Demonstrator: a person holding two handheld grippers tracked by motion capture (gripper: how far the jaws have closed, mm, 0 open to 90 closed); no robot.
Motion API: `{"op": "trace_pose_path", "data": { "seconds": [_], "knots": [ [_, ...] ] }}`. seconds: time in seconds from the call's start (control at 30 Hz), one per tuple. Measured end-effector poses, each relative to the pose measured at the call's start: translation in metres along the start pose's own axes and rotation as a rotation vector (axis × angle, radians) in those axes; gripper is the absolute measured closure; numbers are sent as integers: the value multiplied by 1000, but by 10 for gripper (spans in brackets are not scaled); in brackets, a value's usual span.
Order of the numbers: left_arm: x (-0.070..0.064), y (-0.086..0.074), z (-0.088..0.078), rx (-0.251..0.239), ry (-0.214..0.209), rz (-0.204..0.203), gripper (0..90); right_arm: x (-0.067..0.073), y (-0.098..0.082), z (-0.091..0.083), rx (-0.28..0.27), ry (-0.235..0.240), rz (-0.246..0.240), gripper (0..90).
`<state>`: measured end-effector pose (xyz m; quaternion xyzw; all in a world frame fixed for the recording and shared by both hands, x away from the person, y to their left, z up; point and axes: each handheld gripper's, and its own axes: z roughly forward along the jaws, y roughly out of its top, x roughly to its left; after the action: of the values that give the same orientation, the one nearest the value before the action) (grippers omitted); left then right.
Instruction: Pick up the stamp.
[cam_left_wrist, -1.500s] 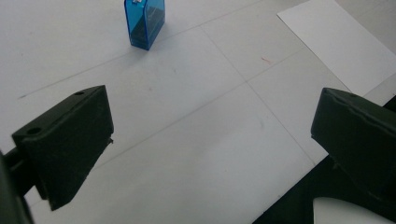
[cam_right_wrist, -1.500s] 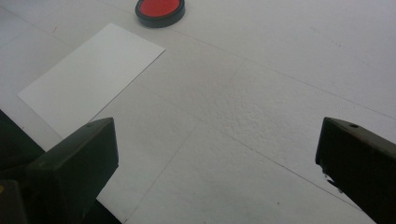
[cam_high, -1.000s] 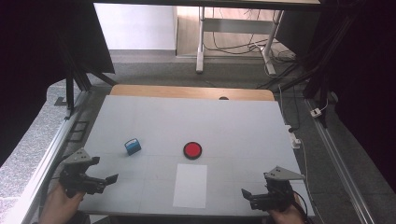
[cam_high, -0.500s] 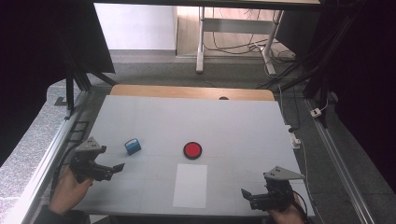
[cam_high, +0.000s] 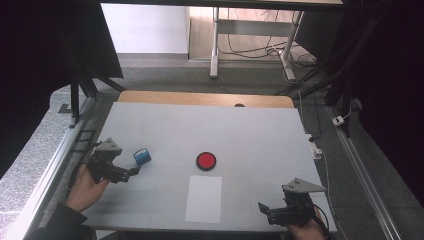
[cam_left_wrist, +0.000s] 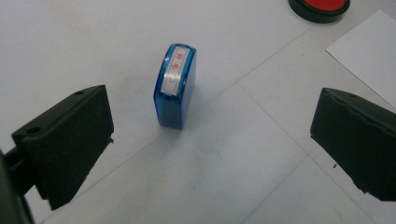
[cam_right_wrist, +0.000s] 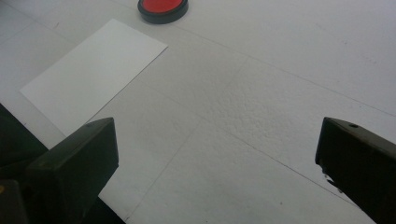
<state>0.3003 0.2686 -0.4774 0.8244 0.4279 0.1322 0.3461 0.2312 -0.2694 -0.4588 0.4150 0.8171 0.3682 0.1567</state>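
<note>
1. The left gripper (cam_high: 131, 171) sits near the table's left edge, held in a hand (cam_high: 86, 186) that comes in from the bottom left, and points toward the stamp (cam_high: 142, 156)

2. Its jaws are spread wide with nothing between the pads; in the left gripper view the stamp (cam_left_wrist: 175, 85) stands ahead of them, nearer the left-hand jaw, touching neither

3. The stamp is a small blue block standing upright on the white table (cam_high: 250, 130), with a white label and red writing on its top face

4. It is on the left part of the table, just beyond the left gripper's tips and apart from the red pad (cam_high: 206, 160)

5. The pad, a round red disc in a black rim, lies near the table's middle; the paper (cam_high: 204, 198), a white sheet, lies flat just on the near side of it, not touching

6. The right gripper (cam_high: 266, 209) rests at the near right corner, aimed left toward the paper

7. Its jaws are also wide apart and empty; in the right gripper view the paper (cam_right_wrist: 93, 74) and pad (cam_right_wrist: 162, 8) lie ahead to the left
</note>
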Motion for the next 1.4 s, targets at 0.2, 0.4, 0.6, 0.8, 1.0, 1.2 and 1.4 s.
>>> {"op": "trace_pose_path", "data": {
  "seconds": [0.2,0.4,0.6,0.8,1.0,1.2,1.4],
  "knots": [
    [9,7,11,3,-5,-4,0,0,0,0,4,0,-1,0],
    [16,13,22,17,-8,14,0,0,0,0,6,2,-1,0],
    [19,20,34,39,-23,36,0,0,0,0,9,3,-1,0],
    [23,27,44,63,-44,59,0,0,0,0,9,6,1,0],
    [25,29,52,95,-41,99,64,-1,0,0,9,7,1,0],
    [31,27,52,107,-55,110,249,-1,0,1,10,10,1,0],
    [34,25,52,116,-78,120,458,-1,0,1,12,10,-1,0]
  ]
}}
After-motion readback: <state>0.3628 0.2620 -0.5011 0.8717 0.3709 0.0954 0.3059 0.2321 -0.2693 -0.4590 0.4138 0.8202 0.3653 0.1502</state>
